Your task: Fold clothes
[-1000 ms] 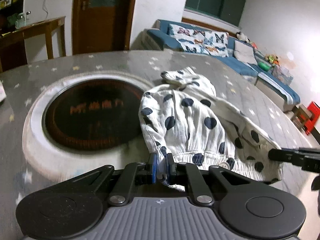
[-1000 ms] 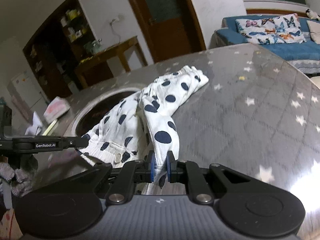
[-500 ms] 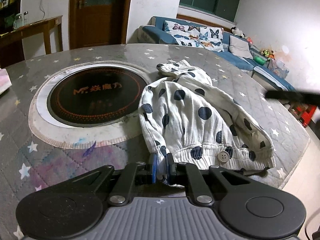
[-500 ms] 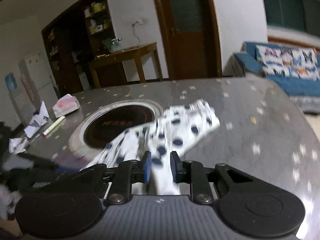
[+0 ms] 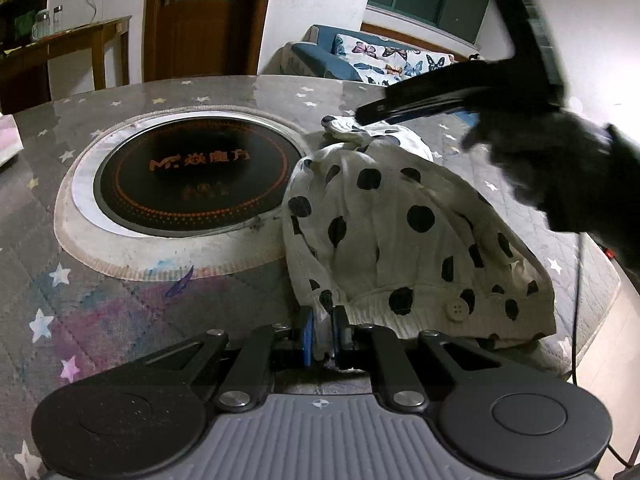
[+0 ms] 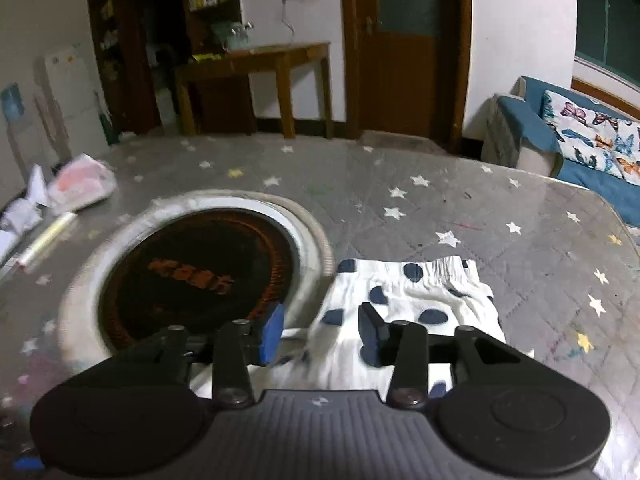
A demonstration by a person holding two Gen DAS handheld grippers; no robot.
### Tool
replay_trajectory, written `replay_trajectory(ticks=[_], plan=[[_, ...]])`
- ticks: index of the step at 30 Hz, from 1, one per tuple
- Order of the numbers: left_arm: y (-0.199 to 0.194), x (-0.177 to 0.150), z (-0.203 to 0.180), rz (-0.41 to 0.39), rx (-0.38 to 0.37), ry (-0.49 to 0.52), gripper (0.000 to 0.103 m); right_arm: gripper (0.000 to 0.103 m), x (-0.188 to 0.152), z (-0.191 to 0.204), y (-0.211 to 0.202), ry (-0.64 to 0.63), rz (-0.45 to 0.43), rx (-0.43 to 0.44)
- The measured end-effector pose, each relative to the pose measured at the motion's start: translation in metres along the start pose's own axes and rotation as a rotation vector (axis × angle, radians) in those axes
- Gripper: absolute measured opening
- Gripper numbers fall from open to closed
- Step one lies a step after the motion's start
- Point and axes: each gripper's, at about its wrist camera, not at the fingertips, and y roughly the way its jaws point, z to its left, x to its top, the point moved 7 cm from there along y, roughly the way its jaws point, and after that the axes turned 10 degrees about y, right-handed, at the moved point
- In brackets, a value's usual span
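A white garment with dark polka dots (image 5: pixel 392 240) lies bunched on the grey star-patterned table, just right of the round black cooktop (image 5: pixel 192 172). My left gripper (image 5: pixel 320 334) is shut on the garment's near hem, beside a white button (image 5: pixel 457 309). My right gripper (image 6: pixel 322 330) hangs over the garment's far cuffed end (image 6: pixel 412 296); its jaws are opening, with nothing pinched between the blue pads. In the left wrist view the right gripper's dark arm (image 5: pixel 440 96) and a gloved hand (image 5: pixel 560 172) reach in from the upper right over that far end.
The cooktop (image 6: pixel 196 276) sits in a pale ring set into the table. Crumpled paper, a pink-and-white packet (image 6: pixel 80 184) and a pen (image 6: pixel 48 236) lie at the table's far left. The table edge (image 5: pixel 592 320) runs close by the garment's right side. A blue sofa (image 6: pixel 580 148) stands beyond.
My right gripper let go of the sleeve it held, opened, and swung across to the garment's far end. The garment now lies more compactly. The left gripper keeps its hold on the hem.
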Motion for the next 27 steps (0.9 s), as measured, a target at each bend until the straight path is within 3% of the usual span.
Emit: replay_trajectory(ticks=[4,6,7,11,18,22,25,27], plan=[[0.002,-0.002,0.000,0.007,-0.002,-0.003,0.012,0.040,0.000,-0.010,0.030,0.006,0.044,-0.032],[0.002,-0.002,0.001,0.008,-0.004,-0.005,0.012,0.028,-0.001,-0.016,0.037,-0.005,0.054,-0.057],[0.002,-0.002,0.001,0.009,-0.004,-0.005,0.012,0.016,-0.001,-0.020,0.037,-0.007,0.054,-0.068],[0.002,-0.002,0.001,0.012,-0.007,-0.005,0.012,0.005,0.007,-0.039,0.018,-0.005,-0.011,-0.112],[0.002,-0.003,0.000,0.013,-0.005,-0.001,0.012,0.001,0.018,-0.103,-0.033,0.057,-0.129,-0.271],[0.002,-0.003,0.000,0.015,-0.001,0.003,0.013,0.002,0.013,-0.146,-0.053,0.141,-0.126,-0.368],[0.002,-0.002,0.000,0.017,0.003,0.003,0.014,0.008,0.011,-0.142,-0.057,0.156,-0.117,-0.303],[0.002,-0.002,0.001,0.018,0.005,0.000,0.015,0.022,0.012,-0.128,-0.054,0.152,-0.117,-0.238]])
